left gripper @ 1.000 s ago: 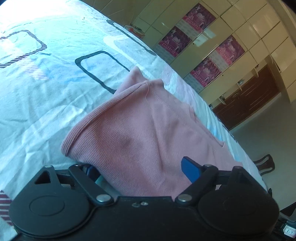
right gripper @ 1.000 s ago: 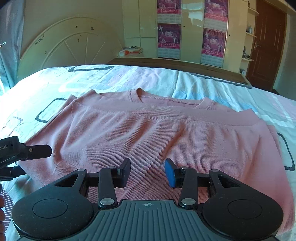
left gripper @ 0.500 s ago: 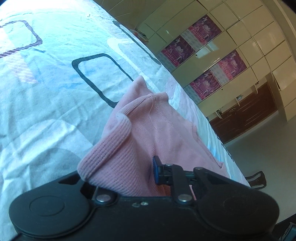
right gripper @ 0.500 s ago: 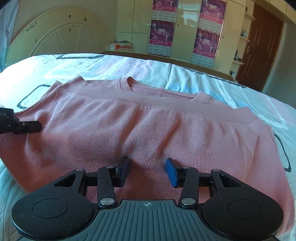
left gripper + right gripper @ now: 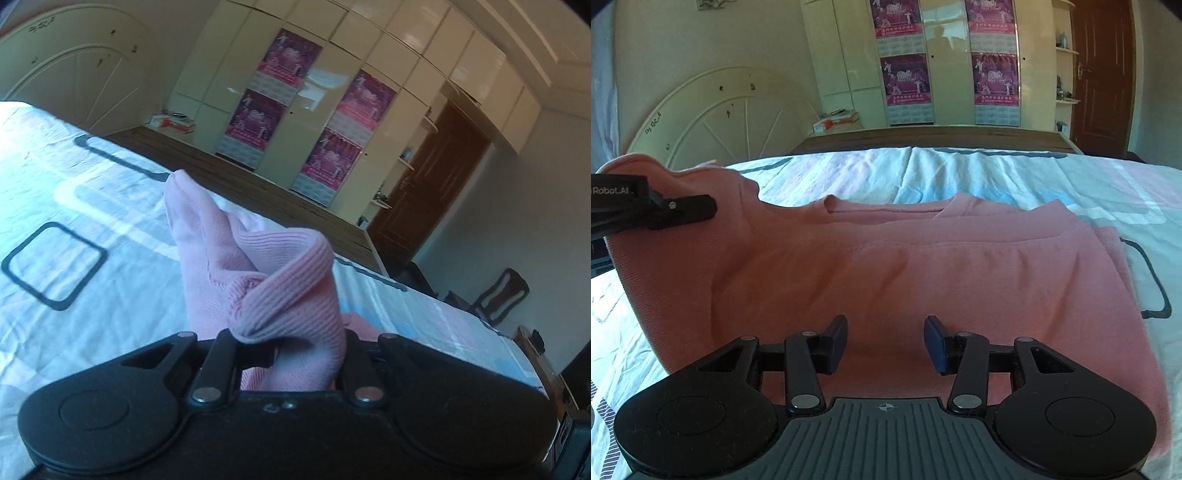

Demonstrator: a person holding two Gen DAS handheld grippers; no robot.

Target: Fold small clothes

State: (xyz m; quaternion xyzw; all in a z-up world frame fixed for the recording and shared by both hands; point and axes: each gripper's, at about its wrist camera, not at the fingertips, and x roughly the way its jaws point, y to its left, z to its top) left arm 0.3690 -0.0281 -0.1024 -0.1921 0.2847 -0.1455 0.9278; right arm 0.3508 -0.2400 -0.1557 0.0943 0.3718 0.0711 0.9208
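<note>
A bed with a pale patterned sheet (image 5: 1015, 173) fills the near part of a bedroom. A pink sweater (image 5: 923, 280) lies folded across the near middle of the bed, its neckline toward the far edge. The right gripper (image 5: 885, 343) hovers just over the sweater's near edge, its jaws spread and just now widening, nothing pinched between them. At the sweater's left end the left gripper (image 5: 284, 350) has just closed and pinches a bunched ribbed corner, lifted off the sheet. Past the bed's far edge stand a curved headboard (image 5: 713, 122), a cream wardrobe (image 5: 846, 55) with pink posters (image 5: 905, 79) and a brown door (image 5: 1102, 74).
</note>
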